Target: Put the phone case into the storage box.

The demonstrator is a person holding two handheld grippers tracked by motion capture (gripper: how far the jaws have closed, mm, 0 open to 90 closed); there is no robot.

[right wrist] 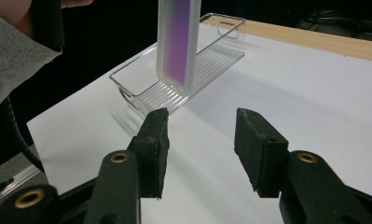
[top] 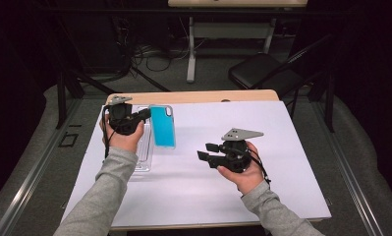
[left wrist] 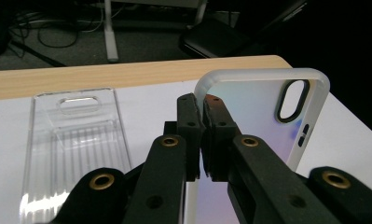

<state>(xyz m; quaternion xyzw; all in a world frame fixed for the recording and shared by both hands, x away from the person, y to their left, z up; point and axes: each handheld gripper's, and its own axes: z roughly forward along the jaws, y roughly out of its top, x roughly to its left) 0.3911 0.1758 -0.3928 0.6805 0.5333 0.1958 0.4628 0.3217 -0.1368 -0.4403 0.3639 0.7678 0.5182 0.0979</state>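
A phone case point(top: 162, 126) with a frosted rim and a blue, iridescent back hangs tilted above the white sheet. My left gripper point(top: 145, 114) is shut on its side rim. In the left gripper view the jaws point(left wrist: 200, 105) pinch that rim, and the case point(left wrist: 258, 107) with its camera cutout stretches off to the right. A clear plastic tray point(top: 143, 152) lies on the sheet beside the case, under the left hand. My right gripper point(top: 206, 151) hovers at mid-table and points left. It is open point(right wrist: 202, 135) with nothing between the pads, facing the case point(right wrist: 176, 37) and the tray point(right wrist: 207, 60).
A white sheet point(top: 223, 147) covers most of the wooden table point(top: 193, 96), whose bare edge shows at the back. Beyond the table stand a black chair point(top: 262, 71) and a white desk leg point(top: 191, 54), with cables on the floor.
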